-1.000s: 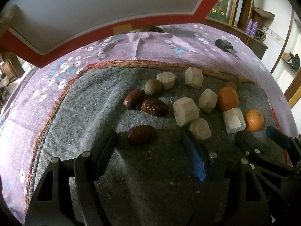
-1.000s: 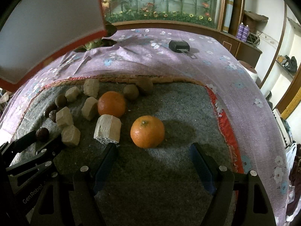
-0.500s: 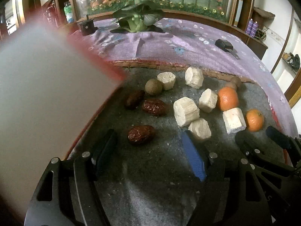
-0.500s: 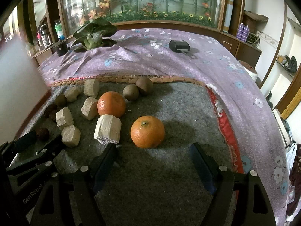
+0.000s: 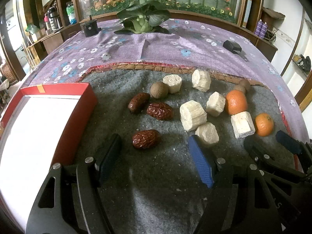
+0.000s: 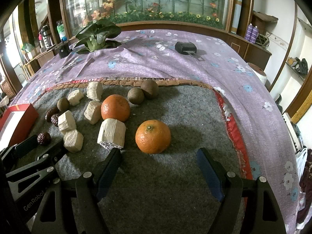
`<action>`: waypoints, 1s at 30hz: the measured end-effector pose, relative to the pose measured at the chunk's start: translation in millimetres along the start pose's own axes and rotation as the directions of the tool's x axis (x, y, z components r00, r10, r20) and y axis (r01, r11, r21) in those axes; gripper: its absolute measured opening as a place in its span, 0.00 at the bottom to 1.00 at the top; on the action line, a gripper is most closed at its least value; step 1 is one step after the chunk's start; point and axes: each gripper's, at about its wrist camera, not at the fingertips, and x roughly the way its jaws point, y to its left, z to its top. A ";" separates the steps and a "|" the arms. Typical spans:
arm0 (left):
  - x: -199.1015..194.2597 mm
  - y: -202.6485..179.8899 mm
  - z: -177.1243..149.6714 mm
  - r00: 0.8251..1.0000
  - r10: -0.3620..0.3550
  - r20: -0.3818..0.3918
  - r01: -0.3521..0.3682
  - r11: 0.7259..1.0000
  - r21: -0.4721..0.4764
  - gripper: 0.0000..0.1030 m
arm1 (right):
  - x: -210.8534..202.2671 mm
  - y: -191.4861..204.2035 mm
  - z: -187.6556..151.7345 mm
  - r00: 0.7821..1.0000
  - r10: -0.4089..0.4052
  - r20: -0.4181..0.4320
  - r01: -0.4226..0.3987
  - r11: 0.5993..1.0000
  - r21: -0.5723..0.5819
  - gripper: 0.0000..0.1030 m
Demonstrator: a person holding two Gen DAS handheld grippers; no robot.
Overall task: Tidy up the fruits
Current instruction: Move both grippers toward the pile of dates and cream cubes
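Purple flowered cloth (image 5: 175, 44) covers the table, and a grey felt mat (image 5: 156, 175) with a woven border lies on the near part of it. Behind the table stands a glass-fronted cabinet with flowers, and a leafy vegetable (image 5: 143, 22) rests on the far side of the cloth.

Left gripper (image 5: 154, 156): fingers spread wide apart, holding nothing, low over the mat. A wrinkled red date (image 5: 146, 138) lies on the mat just ahead, between the fingers' lines. Two more dates (image 5: 160, 111) lie further out, touching each other, with a round brown fruit (image 5: 159, 90) just beyond them. A red box with a white inside (image 5: 39, 120) sits on the left part of the mat, beside the left finger.

Right gripper (image 6: 159, 165): fingers also spread wide, empty. An orange (image 6: 153, 136) sits on the mat just ahead, between the fingers' lines. A second orange (image 6: 115, 107) lies further back on the left, touching a pale cut chunk (image 6: 111, 133). More pale chunks (image 6: 70, 140) are scattered to the left. Two brown round fruits (image 6: 143, 92) lie near the mat's far border.
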 end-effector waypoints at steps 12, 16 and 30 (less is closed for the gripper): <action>-0.8 -1.0 -0.5 1.000 0.000 0.000 0.000 1.000 0.000 0.70 | -0.1 0.0 -0.3 1.000 -0.001 0.000 0.001 1.000 0.000 0.77; -0.5 -0.9 -0.2 1.000 0.002 0.000 -0.002 1.000 0.002 0.70 | -0.2 0.1 -0.3 1.000 -0.001 -0.001 0.001 1.000 0.000 0.77; -50.4 12.6 -18.7 0.997 -0.075 0.035 0.075 0.997 -0.001 0.70 | -46.2 -24.7 -11.5 0.986 0.142 0.085 -0.141 0.990 -0.017 0.76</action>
